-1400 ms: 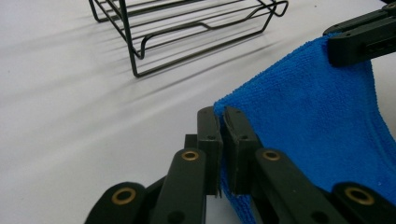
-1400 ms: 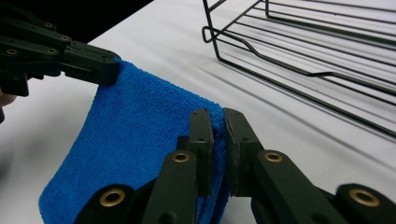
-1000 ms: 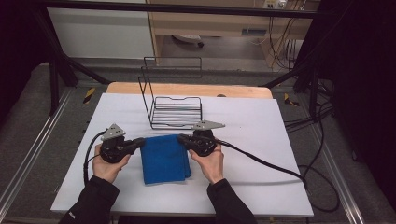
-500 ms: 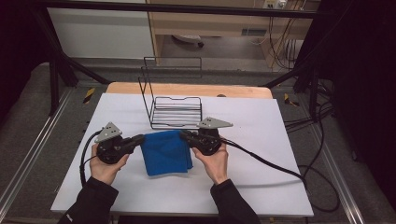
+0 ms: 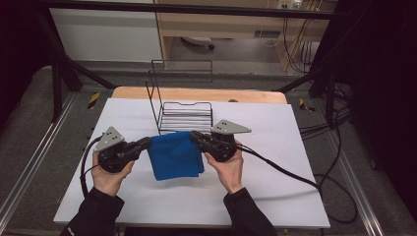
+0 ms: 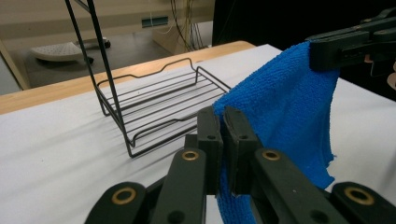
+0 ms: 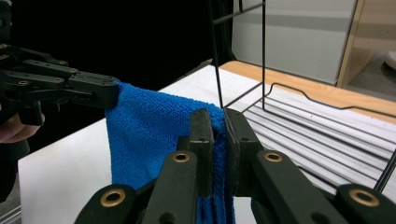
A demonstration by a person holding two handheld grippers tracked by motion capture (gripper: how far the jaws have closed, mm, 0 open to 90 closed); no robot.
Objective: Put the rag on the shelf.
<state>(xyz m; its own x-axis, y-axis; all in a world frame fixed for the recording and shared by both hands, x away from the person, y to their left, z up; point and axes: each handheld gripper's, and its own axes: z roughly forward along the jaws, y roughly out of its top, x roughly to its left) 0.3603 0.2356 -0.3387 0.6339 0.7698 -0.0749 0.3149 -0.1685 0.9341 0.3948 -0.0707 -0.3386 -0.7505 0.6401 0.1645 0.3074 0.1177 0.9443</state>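
A folded blue cloth (image 5: pixel 174 155) hangs between my two grippers above the white table (image 5: pixel 275 196). My left gripper (image 5: pixel 146 142) is shut on the cloth's left top corner; its jaws pinch the blue cloth (image 6: pixel 280 107) in the left gripper view, with my left gripper (image 6: pixel 222 122) at the frame's middle. My right gripper (image 5: pixel 193 134) is shut on the right top corner, and the blue cloth (image 7: pixel 149 135) drapes past my right gripper (image 7: pixel 217 122) in the right gripper view. Its lower edge hangs free, close over the table.
A black wire rack (image 5: pixel 184 115) with a tall back frame stands just behind the cloth. The wire rack (image 6: pixel 159 107) lies ahead of the left jaws, and the wire rack (image 7: pixel 317 135) sits to the right of the right jaws. Cables (image 5: pixel 290 174) trail over the table's right side.
Both grippers have risen with the cloth, which was lying on the table and now hangs between them, nearer the rack.
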